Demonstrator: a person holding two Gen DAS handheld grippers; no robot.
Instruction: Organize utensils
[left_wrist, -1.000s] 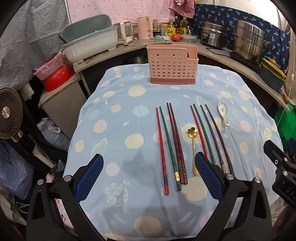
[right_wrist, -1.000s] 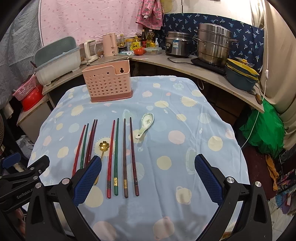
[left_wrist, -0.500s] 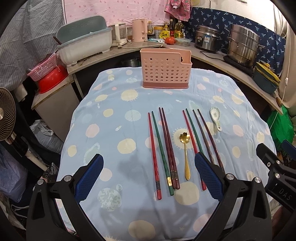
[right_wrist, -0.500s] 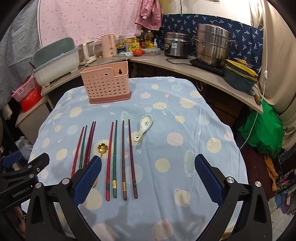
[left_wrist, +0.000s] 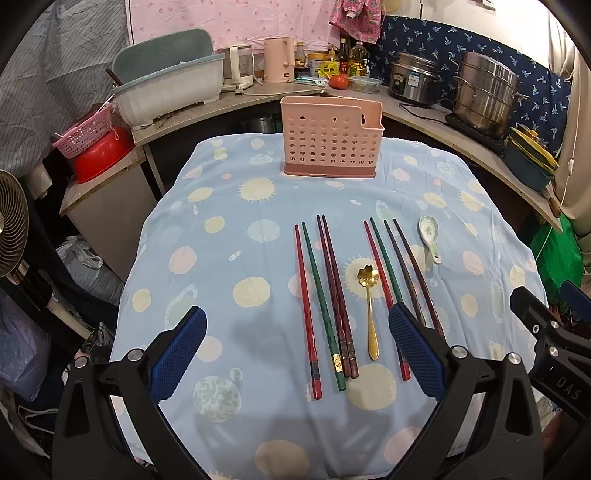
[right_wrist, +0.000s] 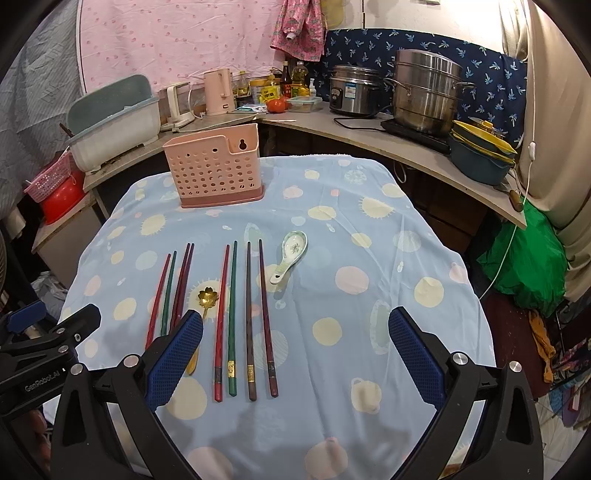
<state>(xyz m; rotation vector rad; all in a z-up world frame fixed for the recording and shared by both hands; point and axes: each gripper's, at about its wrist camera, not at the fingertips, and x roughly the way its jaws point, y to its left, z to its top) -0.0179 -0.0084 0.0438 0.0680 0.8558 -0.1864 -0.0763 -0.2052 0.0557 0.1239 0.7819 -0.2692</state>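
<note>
Both claws (left_wrist: 295, 349) (right_wrist: 295, 349) farther back, wide open, empty; pink caddy (left_wrist: 330, 142), contents unseen.

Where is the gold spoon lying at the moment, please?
In the left wrist view, the gold spoon lies on the tablecloth between the two chopstick groups, bowl toward the pink holder.

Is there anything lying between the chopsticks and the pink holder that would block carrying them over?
Nothing visible does. Between the chopsticks and the pink holder lies only bare tablecloth. The ceramic spoon sits off to the right, the gold spoon among the chopsticks. Both the left gripper and right gripper are open and empty.
</note>
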